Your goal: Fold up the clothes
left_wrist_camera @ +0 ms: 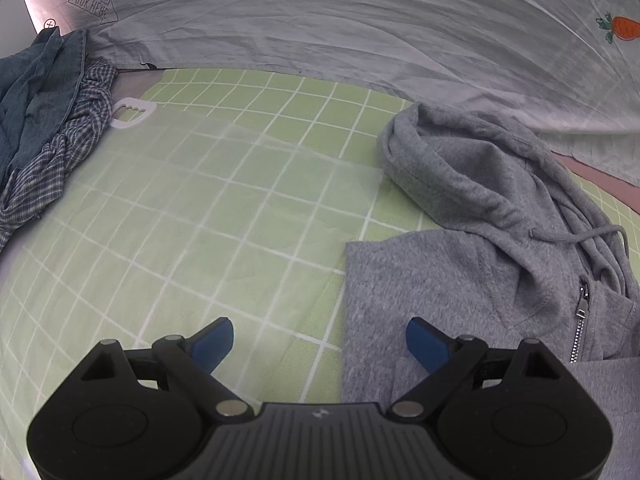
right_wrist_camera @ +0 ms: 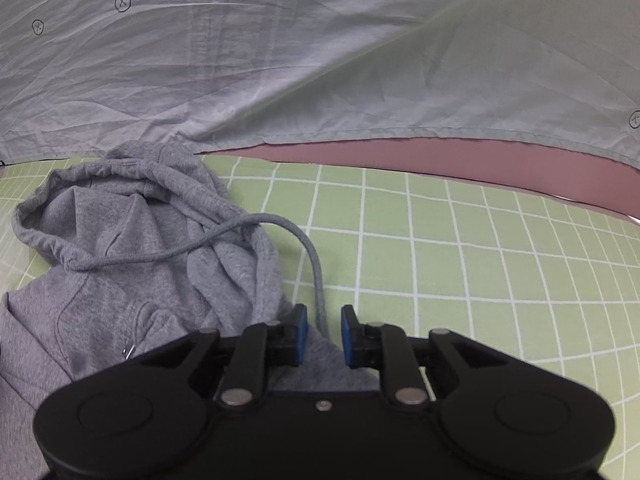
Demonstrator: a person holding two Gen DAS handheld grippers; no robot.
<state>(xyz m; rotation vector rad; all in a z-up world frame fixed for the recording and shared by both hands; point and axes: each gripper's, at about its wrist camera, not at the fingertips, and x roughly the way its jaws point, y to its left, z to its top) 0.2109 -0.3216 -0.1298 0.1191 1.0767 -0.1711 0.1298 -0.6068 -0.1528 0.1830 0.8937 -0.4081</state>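
Observation:
A grey zip hoodie (left_wrist_camera: 480, 240) lies on the green checked sheet (left_wrist_camera: 200, 200), hood bunched at the far end and its zip (left_wrist_camera: 582, 320) at the right. My left gripper (left_wrist_camera: 320, 340) hangs open and wide over the hoodie's left edge, right fingertip above the grey cloth, left one above the sheet, nothing between them. In the right wrist view the hoodie (right_wrist_camera: 140, 260) fills the left side. Its drawstring (right_wrist_camera: 308, 248) curves down between the fingers of my right gripper (right_wrist_camera: 324, 332). The jaws stand narrowly apart there, with gaps on both sides of the cord.
A pile of a denim garment (left_wrist_camera: 36, 96) and a blue checked shirt (left_wrist_camera: 60, 160) lies at the far left, a white plastic piece (left_wrist_camera: 132, 114) beside it. A pale printed sheet (right_wrist_camera: 360, 60) hangs behind, above a pink strip (right_wrist_camera: 400, 156). Bare green sheet (right_wrist_camera: 460, 260) lies right of the hoodie.

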